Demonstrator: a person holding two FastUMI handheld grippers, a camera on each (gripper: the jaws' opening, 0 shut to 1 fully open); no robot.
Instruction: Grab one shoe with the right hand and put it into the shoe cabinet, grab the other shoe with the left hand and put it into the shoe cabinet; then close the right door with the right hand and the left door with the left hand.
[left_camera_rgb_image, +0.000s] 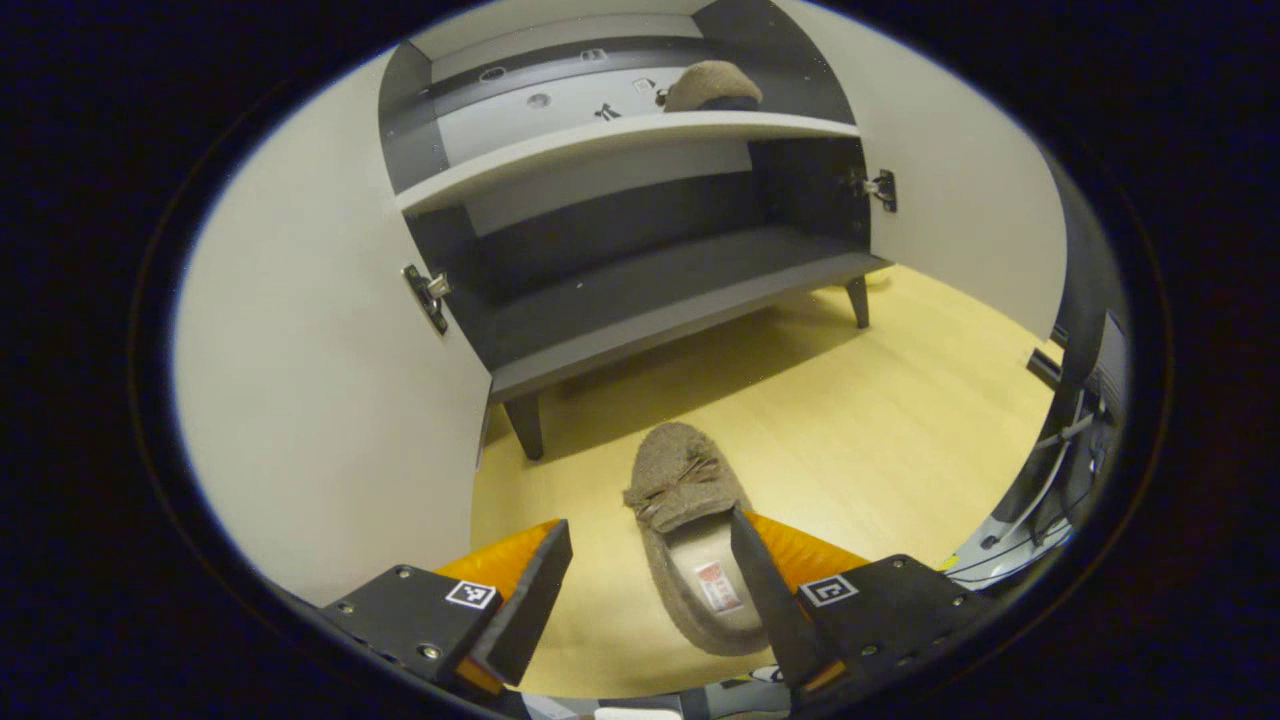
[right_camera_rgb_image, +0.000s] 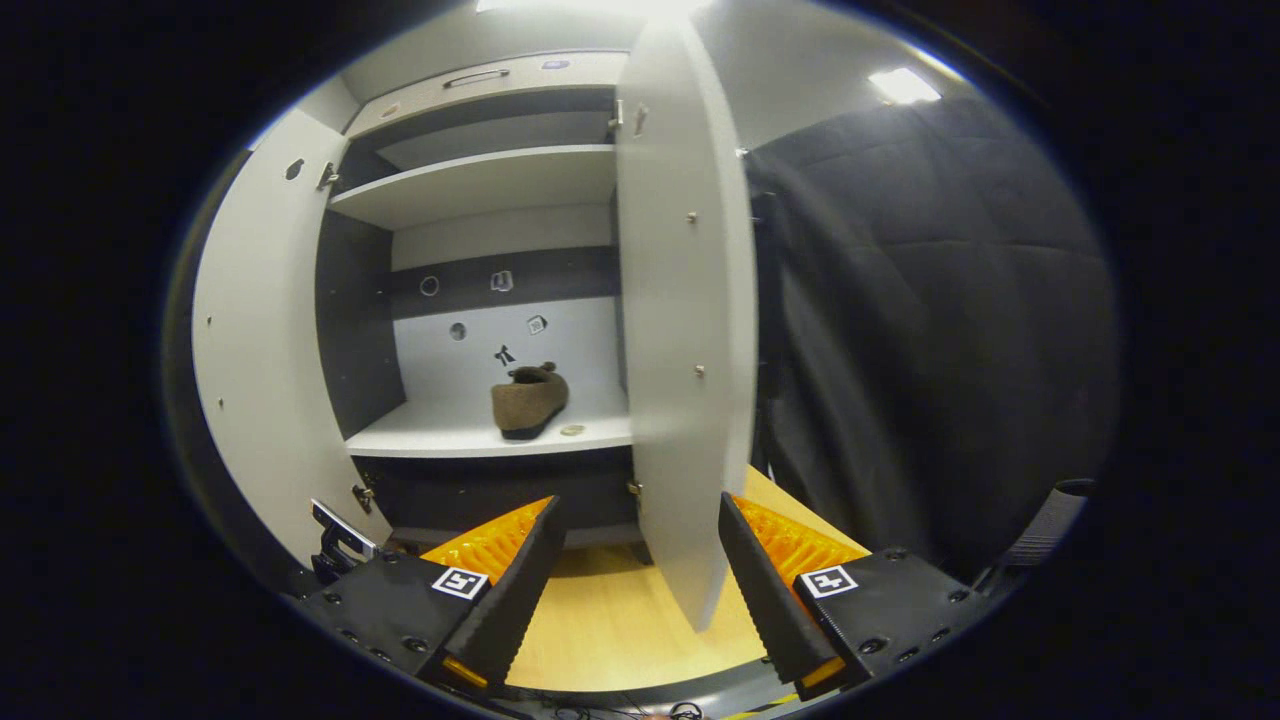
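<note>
L tool (left_camera_rgb_image: 650, 590) open over floor shoe (left_camera_rgb_image: 690, 530); other shoe (right_camera_rgb_image: 528, 400) on shelf (right_camera_rgb_image: 480, 432)

— What's that shoe (left_camera_rgb_image: 690, 530) looking like?
— Fuzzy, matt cloth, rough-napped. The floor (left_camera_rgb_image: 850, 440) is showing smooth, pale wood grain.
— The cabinet door (right_camera_rgb_image: 685, 330)?
— Looking smooth, matt; hinges (left_camera_rgb_image: 428, 292) are glinting like metal.

Left gripper (left_camera_rgb_image: 650, 590) has its fingers (left_camera_rgb_image: 530, 600) spread wide, nothing clamped between them. Right gripper (right_camera_rgb_image: 640, 590) is likewise wide apart, its fingers (right_camera_rgb_image: 765, 595) gripping nothing.
</note>
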